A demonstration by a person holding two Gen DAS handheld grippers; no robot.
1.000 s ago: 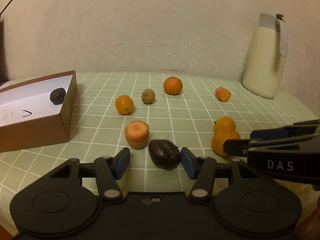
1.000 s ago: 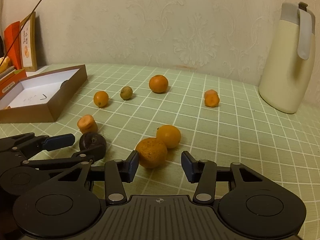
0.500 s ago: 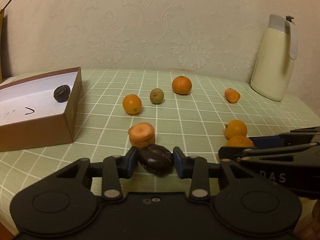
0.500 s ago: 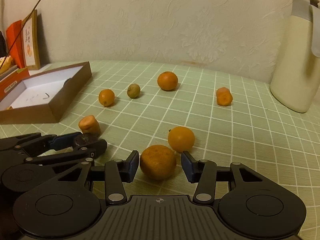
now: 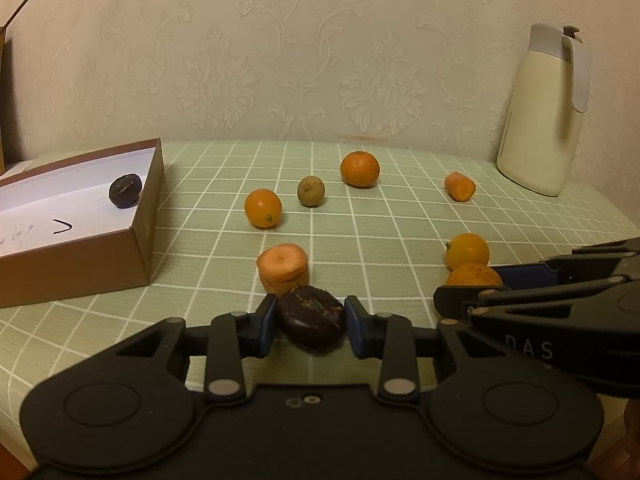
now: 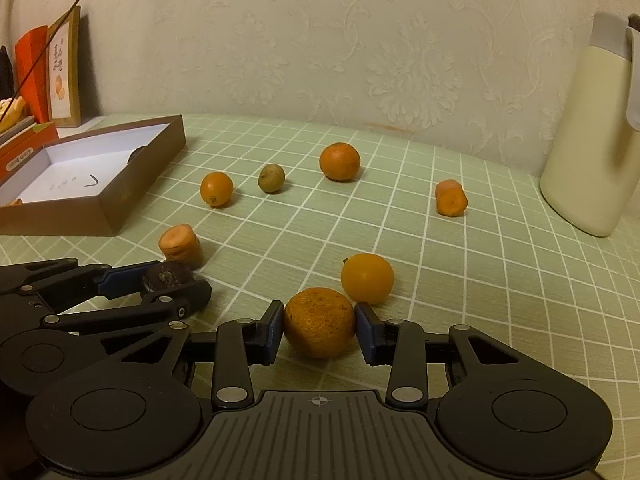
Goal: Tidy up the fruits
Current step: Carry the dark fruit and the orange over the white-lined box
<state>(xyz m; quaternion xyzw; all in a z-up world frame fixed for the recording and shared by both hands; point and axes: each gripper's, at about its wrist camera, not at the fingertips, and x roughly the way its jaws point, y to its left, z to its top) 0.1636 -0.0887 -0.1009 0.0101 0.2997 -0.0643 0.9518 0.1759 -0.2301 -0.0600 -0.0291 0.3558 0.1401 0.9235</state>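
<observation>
On the green checked tablecloth [image 5: 400,224] your left gripper [image 5: 311,322] is clamped on the dark wrinkled fruit [image 5: 311,317], both blue pads touching its sides, jaws closing a bit more. That fruit sits just in front of the upright carrot chunk [image 5: 283,267], touching or nearly touching it; can't tell which. Your right gripper [image 6: 320,326] pinches the rough mandarin [image 6: 320,322], pads pressed on both sides, jaws closing too. Both fruits look low at the cloth; can't tell if either is lifted.

Smooth orange fruit [image 6: 367,278] sits just behind the held mandarin, to its right, about touching it. Farther back, in a loose row: small orange [image 5: 263,208], greenish-brown round fruit [image 5: 311,191], bigger mandarin [image 5: 359,169], all apart from each other. Second carrot piece [image 5: 460,186] lies on its side further right, near the cream thermos jug [image 5: 544,112], which stands upright at the back right by the wallpapered wall [image 5: 304,52].

Brown cardboard box [image 5: 80,264] is at left, white inside, with pen marks on the floor. One dark fruit [image 5: 125,191] already lies in it, against the far right corner. From the right wrist view a small orange bit [image 6: 15,202] shows at the box's near left edge; too small to identify. Orange packaging and a card with fruit print [image 6: 60,68] stand behind the box.
</observation>
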